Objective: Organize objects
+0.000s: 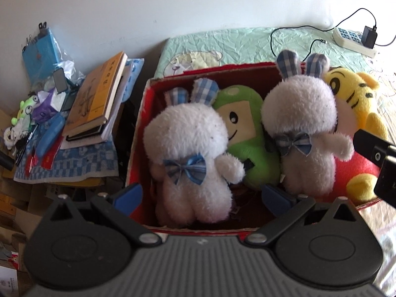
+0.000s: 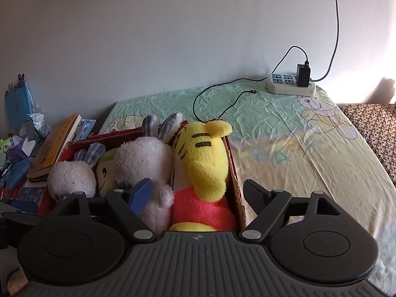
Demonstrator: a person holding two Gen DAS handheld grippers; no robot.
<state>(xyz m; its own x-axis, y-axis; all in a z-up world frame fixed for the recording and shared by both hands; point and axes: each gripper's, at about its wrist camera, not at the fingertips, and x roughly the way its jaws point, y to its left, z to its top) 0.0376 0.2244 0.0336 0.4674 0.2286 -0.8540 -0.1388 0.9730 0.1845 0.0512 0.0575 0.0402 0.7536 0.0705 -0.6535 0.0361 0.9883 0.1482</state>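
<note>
Standing upright in a row inside the red cardboard box (image 1: 138,133), four plush toys fill it from the far left wall to the right wall: a white fluffy rabbit with blue checked ears and a blue bow (image 1: 190,153), a green plush figure with a smiling face panel (image 1: 243,133), a second white rabbit with checked ears (image 1: 302,128), and a yellow striped tiger plush in a red shirt (image 2: 205,163). The left gripper (image 1: 203,195) hangs just above the near edge of the box with its jaws spread wide and released, holding nothing; the first rabbit stands directly ahead between the blue pads (image 1: 130,195), its long axis running straight away from the jaws, while the green figure sits just beyond the right pad. The right gripper (image 2: 195,195) is likewise released and empty, its jaws straddling the right wall of the box: the left pad lies against the second rabbit, the right finger is outside the box over the pale patterned bed sheet (image 2: 297,148), and the tiger rises between them, leaning slightly left. Judging by this, each toy is nearest the gripper it faces, and every toy would have to be lifted upward along its own axis. Off to the left of the box a stack of books (image 1: 99,99) lies on a blue checked cloth (image 1: 74,163), well apart from both jaws.
</note>
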